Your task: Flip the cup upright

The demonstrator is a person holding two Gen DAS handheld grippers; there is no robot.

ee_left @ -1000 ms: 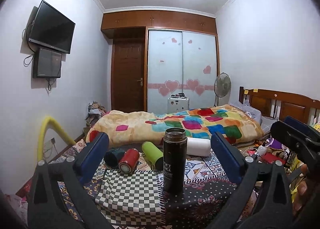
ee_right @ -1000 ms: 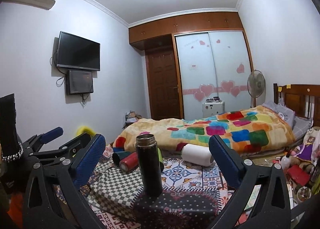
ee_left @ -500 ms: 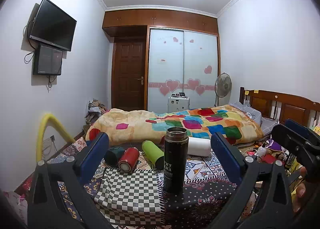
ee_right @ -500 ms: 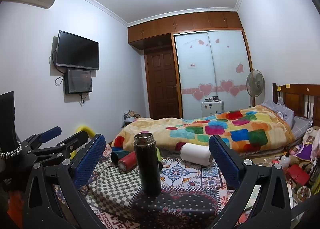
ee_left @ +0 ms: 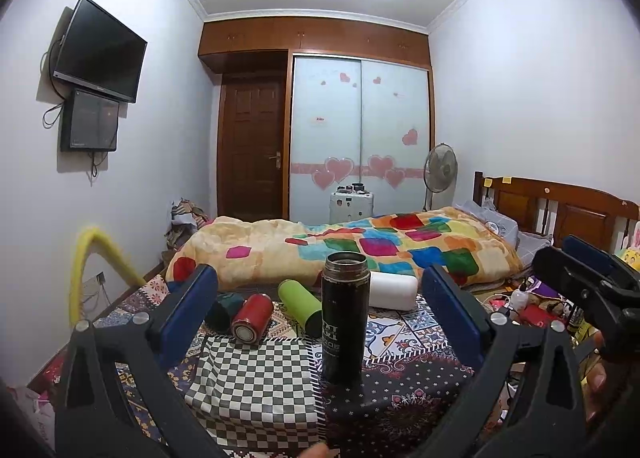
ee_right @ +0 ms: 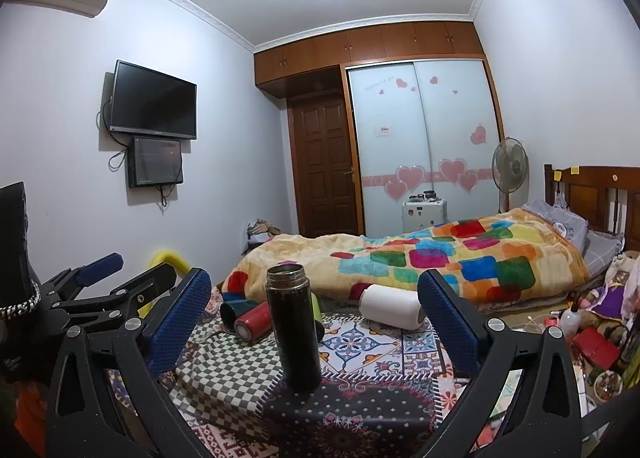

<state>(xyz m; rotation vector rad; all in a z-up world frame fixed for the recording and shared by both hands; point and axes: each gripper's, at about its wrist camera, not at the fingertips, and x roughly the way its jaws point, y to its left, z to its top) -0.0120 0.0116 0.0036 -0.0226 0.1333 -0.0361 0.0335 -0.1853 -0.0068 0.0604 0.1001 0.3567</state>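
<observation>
A tall black cup (ee_left: pixel 344 314) stands upright, mouth up, on the patterned cloth-covered surface (ee_left: pixel 248 390); it also shows in the right wrist view (ee_right: pixel 294 326). My left gripper (ee_left: pixel 320 310) is open and empty, its blue pads well apart on either side of the cup and nearer to me. My right gripper (ee_right: pixel 314 318) is open and empty too, and frames the cup the same way. The right gripper shows at the right edge of the left wrist view (ee_left: pixel 588 290); the left gripper shows at the left of the right wrist view (ee_right: pixel 100 290).
Behind the black cup lie a red cup (ee_left: pixel 253 318), a dark green cup (ee_left: pixel 224 308), a light green cup (ee_left: pixel 301 304) and a white cup (ee_left: pixel 392 290), all on their sides. A bed with a colourful blanket (ee_left: pixel 360 246) is beyond. Clutter (ee_right: pixel 588 338) lies at the right.
Both views have tilted slightly upward and drawn back a little. The black cup has stayed upright in the same place. Both grippers stay open.
</observation>
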